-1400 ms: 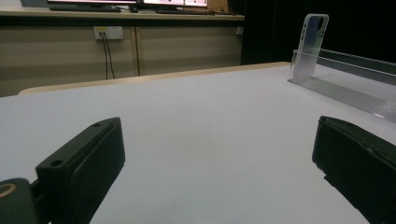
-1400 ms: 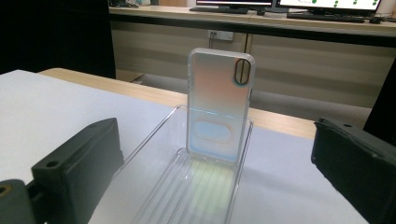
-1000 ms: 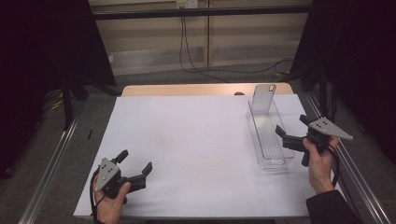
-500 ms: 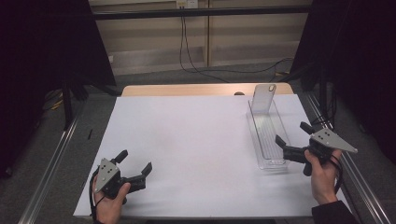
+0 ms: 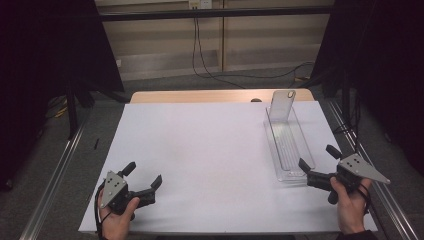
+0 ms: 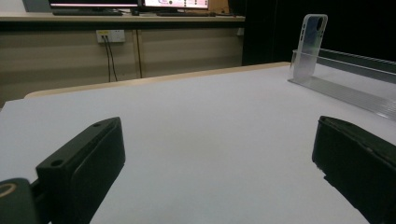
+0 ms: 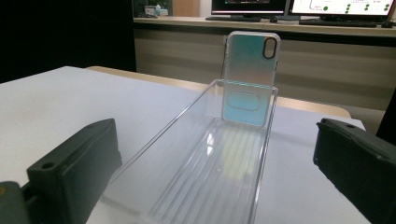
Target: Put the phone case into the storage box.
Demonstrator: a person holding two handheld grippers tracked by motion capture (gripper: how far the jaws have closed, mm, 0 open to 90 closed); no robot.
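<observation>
Change: over the last second the right gripper (image 5: 318, 164) had drawn back toward the person and sunk lower, from beside the tray's middle to just off its near end; the left gripper (image 5: 144, 176) had not moved
Meaning: this read as a pull-back from the tray with nothing carried, so the phone case looked set down and the work near its close, or between steps
Right gripper: jaws spread wide and empty, one to each side of the tray's near end in the right gripper view, touching nothing
Left gripper: jaws spread too, empty, low over the sheet, with bare white surface ahead of it
Tray (image 7: 189, 179): straight ahead of the right gripper, running away from it; well off to the right and ahead of the left one; clear hard plastic, long and narrow, ribbed floor, low straight walls
Phone case (image 7: 250, 74): at the tray's far end from the right gripper, standing upright against the end wall; see-through with a faint blue-green sheen, rounded corners, dark-rimmed oval camera hole at its top corner
Table cover (image 5: 210, 150): smooth, matt white sheet under both grippers, over a pale wooden top that showed along the far edge
Hands: one wrapped round each gripper's grip at the near edge
</observation>
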